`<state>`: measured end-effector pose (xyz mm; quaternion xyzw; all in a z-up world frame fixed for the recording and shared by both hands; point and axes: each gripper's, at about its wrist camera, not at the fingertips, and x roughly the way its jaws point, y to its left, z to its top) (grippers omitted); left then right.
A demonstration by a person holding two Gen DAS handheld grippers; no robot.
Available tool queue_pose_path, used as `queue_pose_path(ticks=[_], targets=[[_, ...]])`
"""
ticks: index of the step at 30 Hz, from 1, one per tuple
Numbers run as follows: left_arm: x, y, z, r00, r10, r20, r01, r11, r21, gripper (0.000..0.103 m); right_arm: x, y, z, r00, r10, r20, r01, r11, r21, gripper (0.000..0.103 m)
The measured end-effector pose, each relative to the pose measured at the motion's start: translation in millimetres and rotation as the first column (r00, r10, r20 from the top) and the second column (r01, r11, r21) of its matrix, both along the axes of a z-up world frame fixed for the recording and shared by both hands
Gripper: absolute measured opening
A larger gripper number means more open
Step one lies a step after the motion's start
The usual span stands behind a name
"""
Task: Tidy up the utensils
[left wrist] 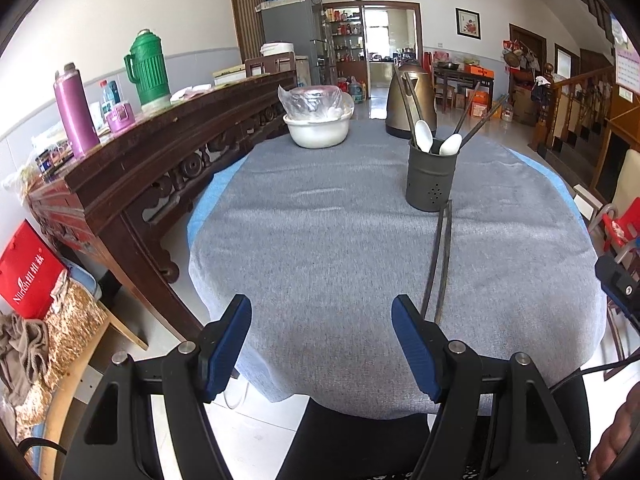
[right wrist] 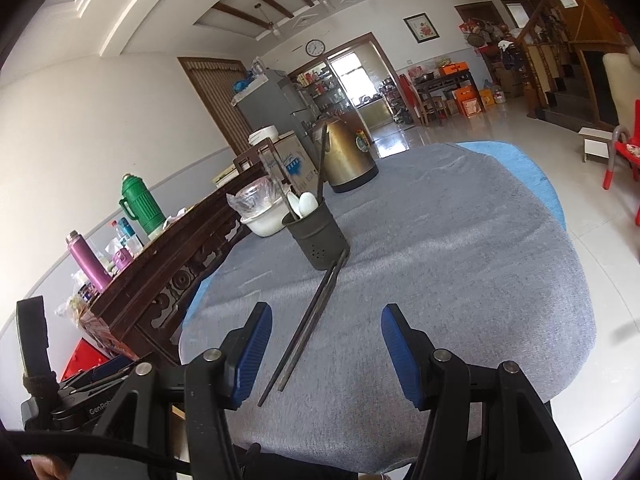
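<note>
- Left claw (left wrist: 321, 344): blue pads spread wide, holding nothing, hovering over the near edge of the desk (left wrist: 320, 240), which is covered in grey cloth.
- Right claw (right wrist: 326, 354): pads also spread apart and empty; the near ends of the chopsticks (right wrist: 308, 320) lie on the cloth between them, touching neither pad.
- Chopsticks: a dark pair lying flat, side by side, long axis running from the claws away to the holder (right wrist: 316, 236), far tips at its base.
- Holder: a dark, upright metal cup holding two white spoons (left wrist: 424, 136) and more chopsticks.
- Behind it: a white bowl (left wrist: 318, 130) under plastic wrap, and a kettle (left wrist: 416, 100).
</note>
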<state>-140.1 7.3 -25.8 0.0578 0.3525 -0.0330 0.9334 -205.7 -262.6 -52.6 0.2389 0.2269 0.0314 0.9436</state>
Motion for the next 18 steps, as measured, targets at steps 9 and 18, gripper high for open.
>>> queue_pose_path(ticks=[9, 18], targets=[[8, 13, -13, 1.000, 0.008, -0.029, -0.010, 0.998, -0.062, 0.073, 16, 10, -13, 0.997, 0.028, -0.068, -0.028, 1.000, 0.010, 0.061], [12, 38, -21, 0.999, 0.017, -0.034, -0.022, 0.988, -0.150, 0.073, 44, 21, -5, 0.992, 0.037, -0.118, -0.040, 0.999, -0.021, 0.061]])
